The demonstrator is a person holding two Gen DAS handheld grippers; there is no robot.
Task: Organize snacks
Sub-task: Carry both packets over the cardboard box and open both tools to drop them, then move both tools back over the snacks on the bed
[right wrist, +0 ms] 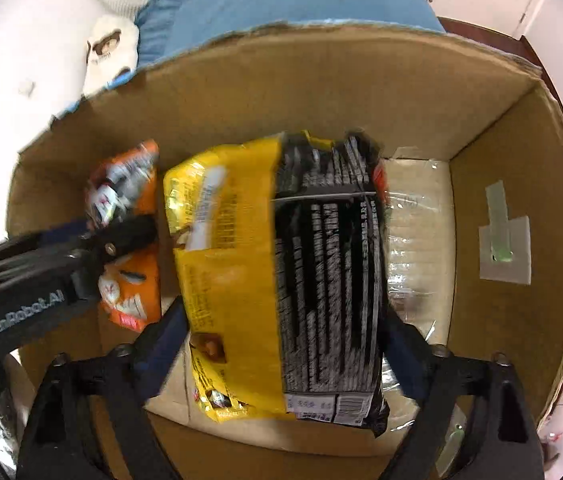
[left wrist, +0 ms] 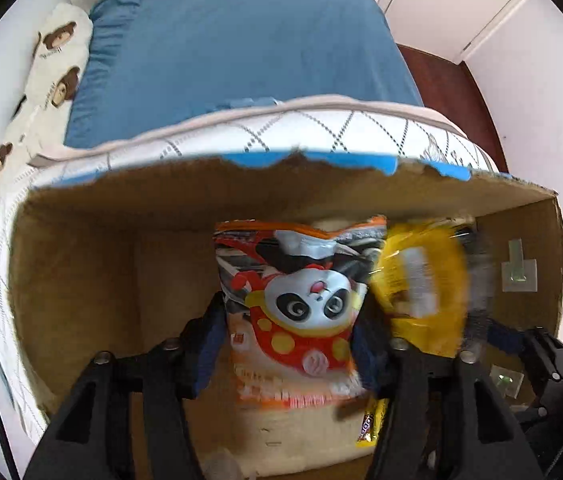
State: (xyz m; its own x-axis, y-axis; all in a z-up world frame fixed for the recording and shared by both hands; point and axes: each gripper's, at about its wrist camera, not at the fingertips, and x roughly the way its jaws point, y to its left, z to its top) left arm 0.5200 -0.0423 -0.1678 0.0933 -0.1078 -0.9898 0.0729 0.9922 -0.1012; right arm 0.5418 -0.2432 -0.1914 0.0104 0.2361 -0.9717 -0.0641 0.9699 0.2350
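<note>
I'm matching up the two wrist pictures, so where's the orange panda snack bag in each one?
Left wrist: orange panda snack bag at center, between the left tongs.
Right wrist: same bag at left, partly behind those tongs.
Shared landmark: yellow bag beside it, inside the cardboard box.

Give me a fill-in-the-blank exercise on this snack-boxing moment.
1. Both snack bags hang inside a ____ box.
2. The bag between the left gripper's fingers shows a cartoon ____.
3. The right gripper straddles a bag coloured black and ____.
4. Behind the box lies a ____ bedsheet.

Missing words: cardboard; panda; yellow; blue
</note>
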